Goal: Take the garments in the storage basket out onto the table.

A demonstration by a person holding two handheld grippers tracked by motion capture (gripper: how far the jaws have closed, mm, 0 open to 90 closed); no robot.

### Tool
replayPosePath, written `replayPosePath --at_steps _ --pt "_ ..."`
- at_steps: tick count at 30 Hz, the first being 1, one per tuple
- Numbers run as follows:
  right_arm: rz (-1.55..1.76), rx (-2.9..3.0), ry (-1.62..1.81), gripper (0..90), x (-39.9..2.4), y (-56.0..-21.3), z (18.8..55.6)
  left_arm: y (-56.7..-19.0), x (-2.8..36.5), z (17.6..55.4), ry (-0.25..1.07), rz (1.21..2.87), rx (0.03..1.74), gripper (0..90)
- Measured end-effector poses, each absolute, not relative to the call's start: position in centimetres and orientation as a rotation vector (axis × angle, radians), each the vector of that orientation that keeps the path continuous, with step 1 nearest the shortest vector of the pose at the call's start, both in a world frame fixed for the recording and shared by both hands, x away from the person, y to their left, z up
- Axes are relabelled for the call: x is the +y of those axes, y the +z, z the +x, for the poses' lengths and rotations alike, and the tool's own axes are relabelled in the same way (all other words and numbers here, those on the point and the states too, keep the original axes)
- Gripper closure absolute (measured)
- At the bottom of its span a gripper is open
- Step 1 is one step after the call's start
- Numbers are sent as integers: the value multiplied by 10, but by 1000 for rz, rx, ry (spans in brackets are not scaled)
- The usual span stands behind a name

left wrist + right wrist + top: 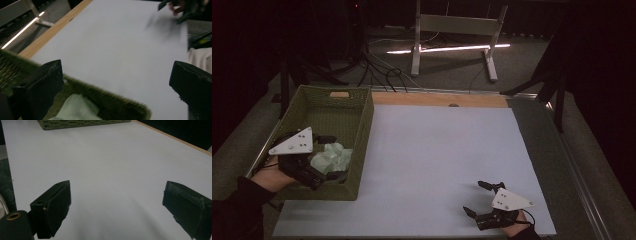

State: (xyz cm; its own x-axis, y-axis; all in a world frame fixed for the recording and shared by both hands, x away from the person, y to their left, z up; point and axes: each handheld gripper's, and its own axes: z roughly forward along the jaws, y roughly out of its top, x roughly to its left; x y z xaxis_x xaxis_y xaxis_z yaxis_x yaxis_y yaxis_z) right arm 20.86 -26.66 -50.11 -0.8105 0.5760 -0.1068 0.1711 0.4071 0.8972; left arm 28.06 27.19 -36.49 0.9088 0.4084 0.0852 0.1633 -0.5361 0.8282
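— Hovering inside the green woven basket [362, 125], the left tool [329, 159] sits over a pale crumpled cloth [332, 157]. Where exactly does that cloth lie against it?

— In the high view the cloth rests in the near half of the basket, at about 9 o'clock on the surface [442, 160]. It lies between the tool's two black jaws, one at its 12 o'clock side and one at its 6 o'clock side. The jaws stand apart; the cloth is not clamped. Whether they touch it cannot be told.

— And the left gripper view?

— That view looks across the basket rim [110, 100], blurred, with the cloth [77, 108] low down at 6 o'clock, beside the left jaw. Both jaws are spread wide.

— What of the right tool [477, 197]?

— It sits at roughly 5 o'clock on the surface, well apart from the basket and the cloth, held by a hand [517, 229] at the near edge. Its jaws are apart with nothing between them. In the right gripper view they frame bare pale surface [112, 170], with the basket's side [82, 123] far off at 12 o'clock.
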Motion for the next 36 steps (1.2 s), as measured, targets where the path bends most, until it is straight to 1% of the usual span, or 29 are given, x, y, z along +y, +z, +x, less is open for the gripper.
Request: replayPosePath --at_steps 10,22,27,32,36 --pt "646 2271 1386 82 -265 -502 208 -381 296 296 351 2185 521 1" --pt "642 2278 1387 82 -265 -503 209 -401 305 311 346 2278 625 1" --pt "642 2276 1390 82 -265 -504 209 -408 306 318 314 2329 653 2" --pt "644 2279 1388 82 -265 -504 209 -418 305 325 252 2406 667 1" --pt "643 2283 1392 82 -265 -504 209 -425 301 330 232 2478 683 1"
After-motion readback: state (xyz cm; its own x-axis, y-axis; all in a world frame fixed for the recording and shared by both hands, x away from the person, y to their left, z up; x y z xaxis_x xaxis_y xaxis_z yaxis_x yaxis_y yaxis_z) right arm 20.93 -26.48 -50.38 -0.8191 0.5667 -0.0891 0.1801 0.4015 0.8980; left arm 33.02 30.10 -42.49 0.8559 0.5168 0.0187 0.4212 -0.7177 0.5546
